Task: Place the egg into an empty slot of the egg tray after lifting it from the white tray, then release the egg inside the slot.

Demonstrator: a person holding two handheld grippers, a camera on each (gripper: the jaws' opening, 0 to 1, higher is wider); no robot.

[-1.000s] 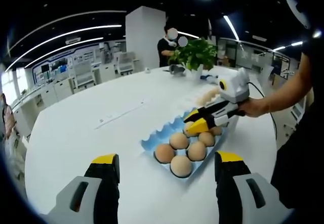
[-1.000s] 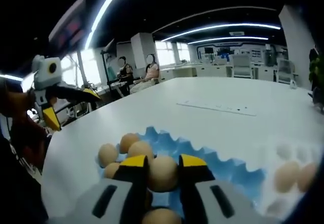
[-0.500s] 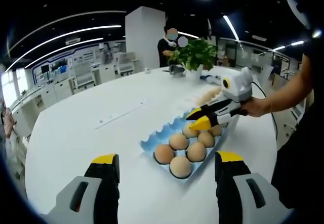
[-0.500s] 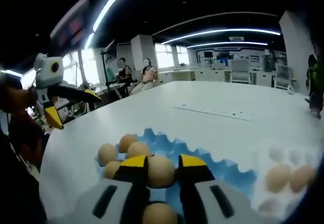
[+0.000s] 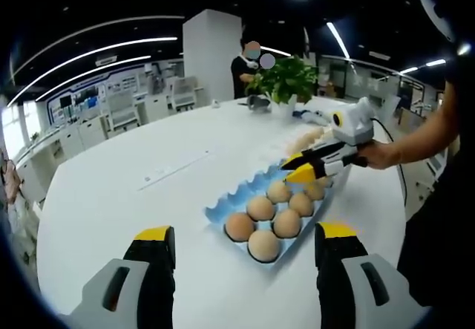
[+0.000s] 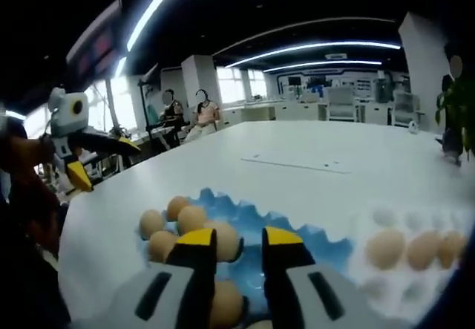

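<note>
Blue egg tray on the tabletop holds the released egg; the right gripper is spread empty above it, the left gripper spread too. Swinging sideways might clip neighbouring eggs.

I stand at a large round white table, glossy, spreading ahead of both my tongs. Beyond my left tongs a green leafy potted plant sits at the table's far edge, before a white square pillar. Dark ceiling overhead, crossed by long curved white light strips. Past my right tongs, bright windows line the far wall, with white desks and chairs in front. Two seated people are far off to the left there.
</note>
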